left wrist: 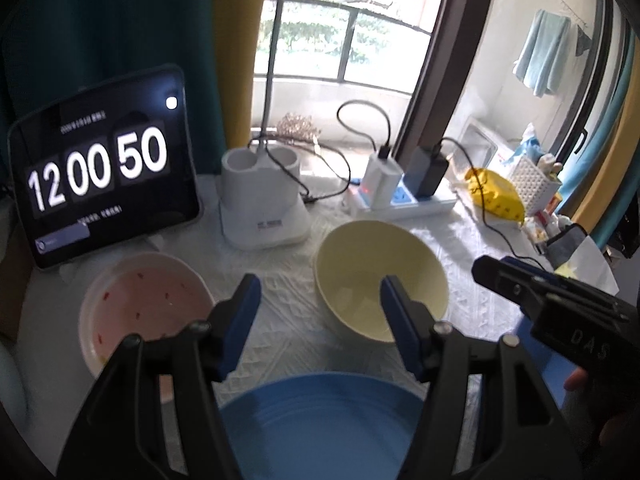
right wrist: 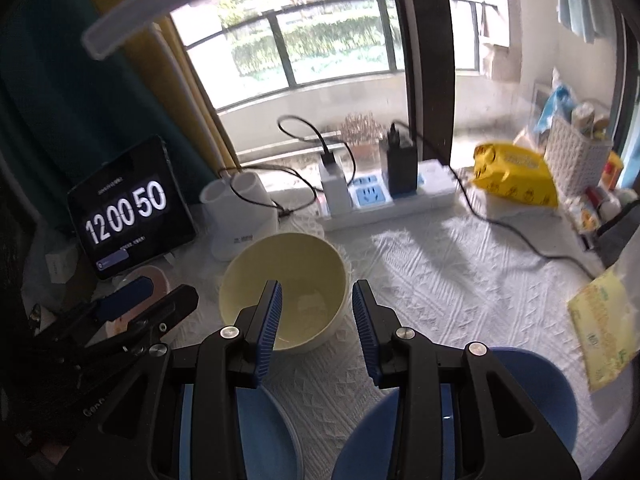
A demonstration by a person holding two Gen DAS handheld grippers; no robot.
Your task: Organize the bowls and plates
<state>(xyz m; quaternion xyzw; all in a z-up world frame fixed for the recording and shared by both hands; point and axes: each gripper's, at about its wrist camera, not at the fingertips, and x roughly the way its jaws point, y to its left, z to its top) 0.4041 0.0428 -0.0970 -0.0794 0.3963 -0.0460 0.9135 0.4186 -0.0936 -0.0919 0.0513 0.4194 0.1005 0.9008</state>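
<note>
Room: daylight came through a railed balcony window behind a worktop (left wrist: 280,344) covered with a white quilted cloth.
Left wrist view, back of the worktop: a tablet (left wrist: 104,164) showing a large clock stood at the left, with a white holder (left wrist: 260,192) and a power strip (left wrist: 404,200) to its right.
Left wrist view, dishes: a pink bowl (left wrist: 144,300) sat at the left, a cream bowl (left wrist: 380,276) right of centre, and a blue plate (left wrist: 320,424) nearest the camera.
Left gripper (left wrist: 316,292): its jaws stood wide apart above the cloth between the two bowls, holding nothing.
Right wrist view, dishes: the cream bowl (right wrist: 284,288) lay just beyond the fingers; the blue plate (right wrist: 260,420) and a blue bowl (right wrist: 520,400) lay beneath them, apart from each other.
Right gripper (right wrist: 316,304): its jaws were partly open, gripping nothing, with bare cloth in the gap.
Right wrist view, far side: a yellow packet (right wrist: 516,180) lay beside a white basket (right wrist: 572,160).
</note>
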